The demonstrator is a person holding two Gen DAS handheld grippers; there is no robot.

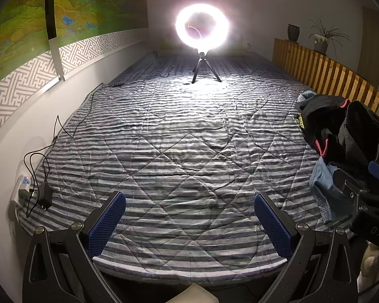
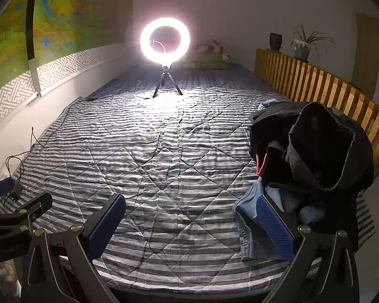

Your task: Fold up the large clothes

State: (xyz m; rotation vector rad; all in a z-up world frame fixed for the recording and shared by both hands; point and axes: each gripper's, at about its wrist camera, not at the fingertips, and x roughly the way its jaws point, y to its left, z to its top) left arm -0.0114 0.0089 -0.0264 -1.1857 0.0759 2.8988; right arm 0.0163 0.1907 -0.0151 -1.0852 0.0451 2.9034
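Note:
A heap of clothes lies at the right edge of the bed: a black garment with pink trim (image 1: 341,126) (image 2: 315,146) on top of a light-blue denim piece (image 1: 323,189) (image 2: 252,222). My left gripper (image 1: 189,219) hovers open over the striped quilt (image 1: 176,151) near the bed's front edge, with nothing between its blue pads. My right gripper (image 2: 192,222) is open too, its right finger (image 2: 275,227) lying over the denim at the heap's edge. The right gripper's body shows in the left wrist view at the far right, beside the heap.
A lit ring light on a small tripod (image 1: 202,38) (image 2: 165,50) stands mid-bed, its cable running left to a power strip and adapter (image 1: 35,189). A wooden slatted rail (image 2: 328,93) with potted plants borders the right side. A wall runs along the left.

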